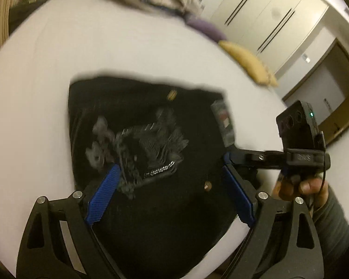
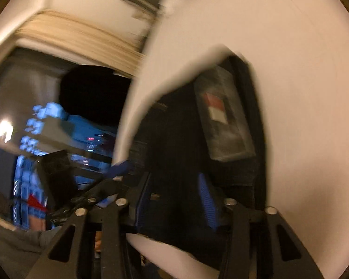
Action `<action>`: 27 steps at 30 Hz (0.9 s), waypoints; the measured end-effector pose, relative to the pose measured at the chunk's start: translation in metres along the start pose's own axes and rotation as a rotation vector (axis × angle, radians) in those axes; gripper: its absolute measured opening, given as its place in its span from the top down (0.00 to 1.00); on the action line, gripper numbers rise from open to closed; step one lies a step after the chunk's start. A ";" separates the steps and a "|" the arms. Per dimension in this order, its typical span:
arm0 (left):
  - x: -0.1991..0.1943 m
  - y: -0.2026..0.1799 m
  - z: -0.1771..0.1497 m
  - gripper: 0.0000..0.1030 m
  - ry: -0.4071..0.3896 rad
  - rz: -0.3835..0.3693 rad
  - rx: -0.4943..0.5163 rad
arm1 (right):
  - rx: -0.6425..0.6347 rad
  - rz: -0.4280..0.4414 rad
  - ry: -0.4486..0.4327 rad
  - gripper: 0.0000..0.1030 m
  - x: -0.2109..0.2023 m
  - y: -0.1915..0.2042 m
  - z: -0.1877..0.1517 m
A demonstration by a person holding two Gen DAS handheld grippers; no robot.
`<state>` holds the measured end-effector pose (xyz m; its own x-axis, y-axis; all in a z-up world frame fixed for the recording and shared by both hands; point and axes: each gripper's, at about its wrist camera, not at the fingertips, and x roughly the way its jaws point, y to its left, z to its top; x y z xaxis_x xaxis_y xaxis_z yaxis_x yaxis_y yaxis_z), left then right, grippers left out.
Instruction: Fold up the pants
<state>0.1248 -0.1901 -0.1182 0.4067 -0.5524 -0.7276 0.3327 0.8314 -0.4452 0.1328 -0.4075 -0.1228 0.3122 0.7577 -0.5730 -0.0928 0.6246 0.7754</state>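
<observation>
Left gripper (image 1: 169,181) hangs over the black pants (image 1: 137,121), its blue pads spread wide with nothing between them. The pants lie in a compact dark bundle on the white bed (image 1: 46,69), straight ahead of and below this gripper, frayed patch and chain facing up. At the bundle's right edge, beside the sewn label (image 1: 224,122), the right gripper (image 2: 174,188) reaches in; cloth sits between its pads, but blur hides whether they pinch it. That label edge is nearer the right gripper.

Motion blur smears the pants (image 2: 186,139); the label (image 2: 223,118) seems unreadable.
</observation>
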 end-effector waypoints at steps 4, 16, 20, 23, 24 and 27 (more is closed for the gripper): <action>-0.009 0.002 -0.011 0.16 -0.015 -0.005 0.036 | 0.067 0.036 -0.059 0.98 -0.017 -0.015 -0.012; 0.022 0.082 0.073 0.38 0.008 -0.238 -0.196 | 0.046 0.017 -0.062 0.78 -0.006 0.002 -0.005; -0.001 0.077 0.041 0.38 -0.029 -0.278 -0.168 | 0.075 0.025 -0.073 0.84 -0.008 -0.009 -0.011; -0.011 0.054 0.003 0.38 0.016 -0.308 -0.085 | 0.092 0.014 -0.073 0.93 -0.016 -0.022 -0.019; -0.012 0.044 -0.007 0.38 0.027 -0.287 -0.045 | 0.094 0.012 -0.073 0.94 -0.016 -0.022 -0.019; -0.031 0.025 -0.040 0.38 0.013 -0.242 0.060 | 0.081 0.000 -0.082 0.94 -0.017 -0.020 -0.021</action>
<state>0.0860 -0.1494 -0.1278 0.2987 -0.7336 -0.6104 0.4694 0.6698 -0.5753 0.1090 -0.4287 -0.1338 0.3891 0.7375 -0.5520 -0.0172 0.6049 0.7961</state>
